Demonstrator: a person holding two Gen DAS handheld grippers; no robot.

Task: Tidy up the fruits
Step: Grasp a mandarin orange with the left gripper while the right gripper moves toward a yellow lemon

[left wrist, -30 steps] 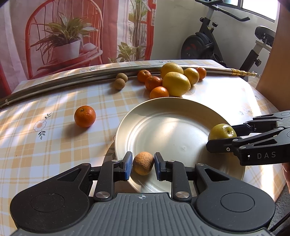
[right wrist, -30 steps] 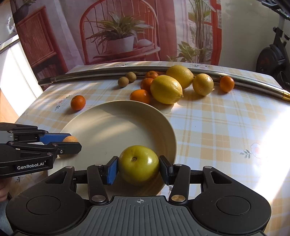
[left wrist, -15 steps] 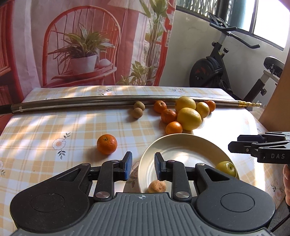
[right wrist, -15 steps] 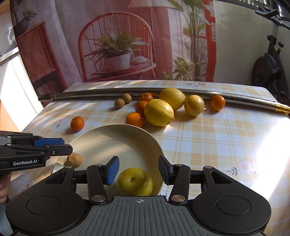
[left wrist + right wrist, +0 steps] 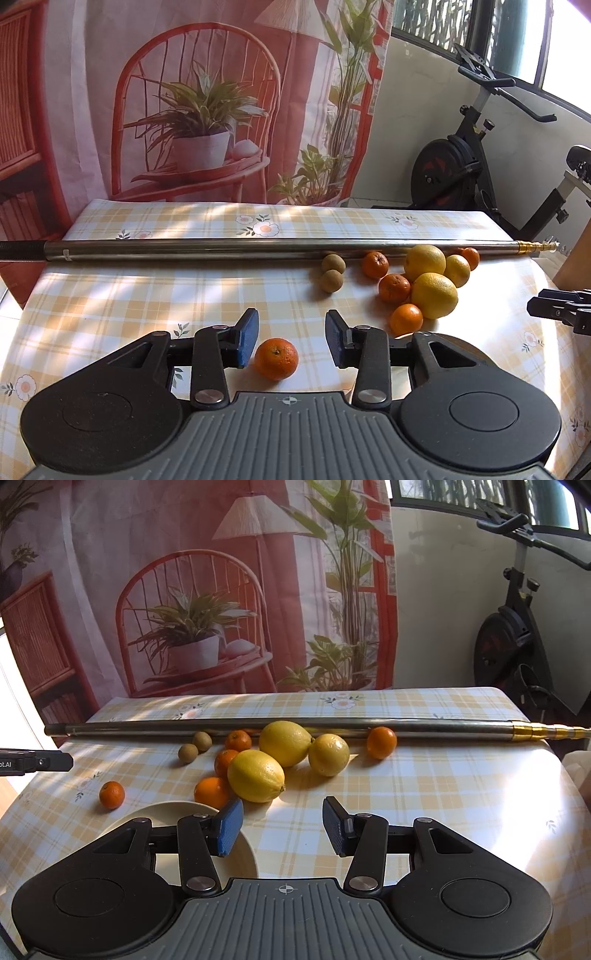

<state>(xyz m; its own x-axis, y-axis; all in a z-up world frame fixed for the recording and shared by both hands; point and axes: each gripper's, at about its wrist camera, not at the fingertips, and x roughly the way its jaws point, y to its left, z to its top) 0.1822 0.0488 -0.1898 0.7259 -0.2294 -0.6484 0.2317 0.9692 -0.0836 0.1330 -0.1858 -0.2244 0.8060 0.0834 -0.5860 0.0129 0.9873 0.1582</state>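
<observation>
Beside the cream round plate [image 5: 248,853] on the checked worktop [image 5: 424,794], the left claw [image 5: 291,338] hangs with its blue-padded jaws apart, empty, a lone small orange mandarin [image 5: 276,359] lying on the cloth between and below the pads, just left of the plate. The right claw [image 5: 282,827] is spread wide too, holding nothing, over the plate's right rim. Beyond the plate sits the fruit cluster: three yellow lemons, the nearest [image 5: 256,775] touching a mandarin [image 5: 211,792] at the plate's far edge. Two small brown round fruits [image 5: 195,747] rest further back, by the long steel pole [image 5: 258,726] lying across the worktop behind the plate
</observation>
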